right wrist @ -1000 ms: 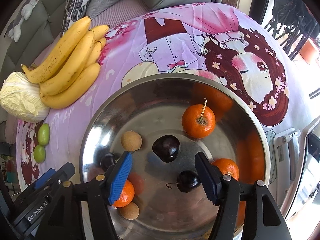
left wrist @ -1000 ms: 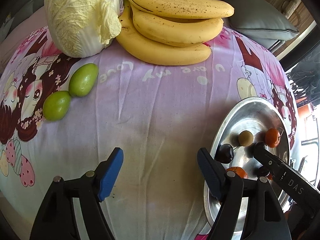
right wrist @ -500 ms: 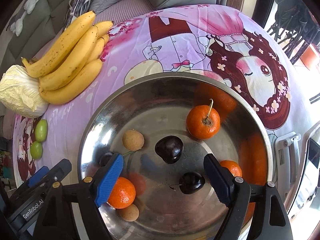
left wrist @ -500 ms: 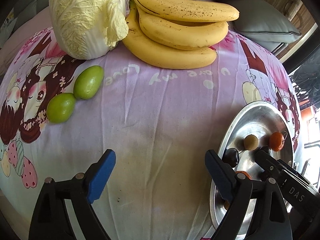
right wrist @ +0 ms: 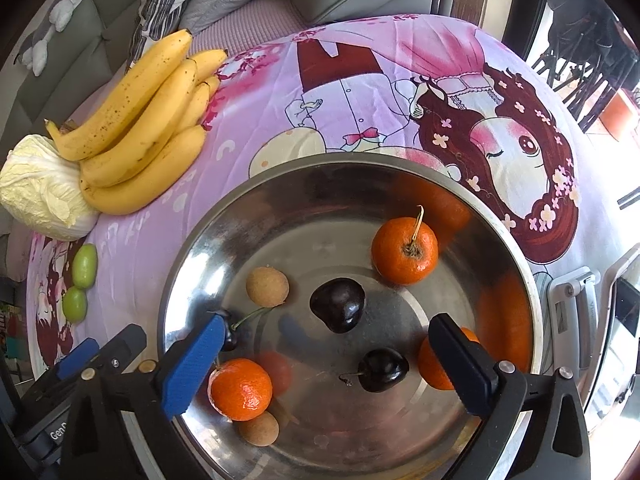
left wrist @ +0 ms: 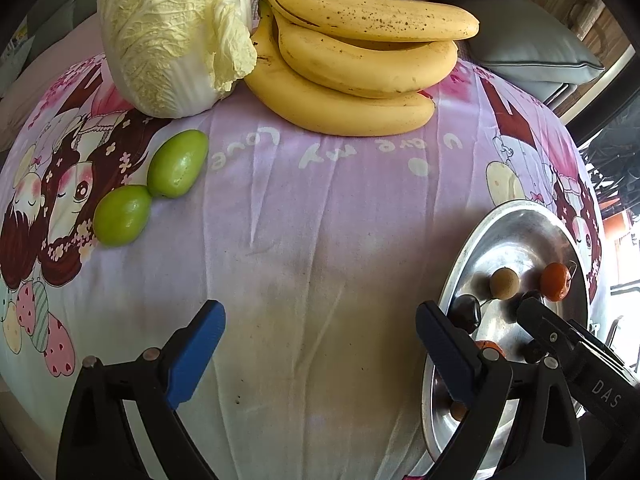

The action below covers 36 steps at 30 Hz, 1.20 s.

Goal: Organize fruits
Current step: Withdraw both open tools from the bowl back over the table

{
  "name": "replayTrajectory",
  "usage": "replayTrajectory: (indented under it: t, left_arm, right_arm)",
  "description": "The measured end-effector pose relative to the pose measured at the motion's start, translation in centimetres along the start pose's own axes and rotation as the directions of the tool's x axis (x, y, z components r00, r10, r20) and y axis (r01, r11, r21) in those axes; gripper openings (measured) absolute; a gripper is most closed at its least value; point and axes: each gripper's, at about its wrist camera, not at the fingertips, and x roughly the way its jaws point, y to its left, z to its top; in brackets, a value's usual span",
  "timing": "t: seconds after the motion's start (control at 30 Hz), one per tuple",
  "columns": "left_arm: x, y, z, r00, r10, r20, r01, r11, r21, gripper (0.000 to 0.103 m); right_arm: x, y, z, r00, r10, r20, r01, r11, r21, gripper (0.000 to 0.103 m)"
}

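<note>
Your steel bowl (right wrist: 192, 248) sits on the pink cartoon-print cloth (right wrist: 400, 92) and already holds the small fruit. In the right wrist view one stemmed orange (right wrist: 404, 250) lies at about 2 o'clock in the bowl, a second orange (right wrist: 241, 389) at 8 o'clock, and a third (right wrist: 434, 368) at 4 o'clock, partly behind a finger. A dark plum (right wrist: 338, 305) lies near the centre, a cherry (right wrist: 383, 369) just below it at 5 o'clock, and a tan longan (right wrist: 267, 286) at 10 o'clock.

Your right gripper (right wrist: 332, 364) hangs over the bowl with its jaws opening, wide apart; the cherry lies in the gap below them, untouched.

Your left gripper (left wrist: 320, 354) is over bare cloth at the bowl's left, jaws also opening, nothing between them.

Further out in the left wrist view, the bananas (left wrist: 360, 76) lie at 12 o'clock, touching the napa cabbage (left wrist: 168, 32) at 11 o'clock, with two green fruits (left wrist: 178, 169) touching each other at 9 o'clock.
</note>
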Motion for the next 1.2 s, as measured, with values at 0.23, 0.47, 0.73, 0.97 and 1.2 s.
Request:
replayTrajectory:
  t: [0.23,0.47,0.73,0.97,1.2]
  left_arm:
    - [0.1,-0.1,0.0,1.0,-0.002,-0.002,0.002,1.0,0.001,0.096]
    - [0.1,-0.2,0.0,1.0,-0.007,-0.001,0.007,1.0,0.003,0.096]
    - [-0.5,0.3,0.1,1.0,-0.028,-0.003,0.028,1.0,0.0,0.096]
    - [-1.3,2.8,0.8,1.0,-0.025,0.017,0.026,0.999,-0.038,0.096]
    - [-1.7,5.6,1.3,1.0,-0.016,0.026,0.018,0.996,-0.084,0.096]
  right_arm:
    - [0.1,0.1,0.0,1.0,-0.001,-0.001,0.001,1.0,-0.003,0.103]
    - [0.1,0.1,-0.1,1.0,-0.002,0.0,0.002,1.0,-0.005,0.103]
    - [-1.1,1.3,-0.2,0.998,0.013,0.059,-0.011,0.999,-0.047,0.103]
    - [-1.5,3.1,-0.4,0.995,0.063,0.074,-0.057,0.995,-0.083,0.103]
    - [-0.9,6.0,-0.8,0.995,0.082,0.056,-0.073,0.987,-0.141,0.103]
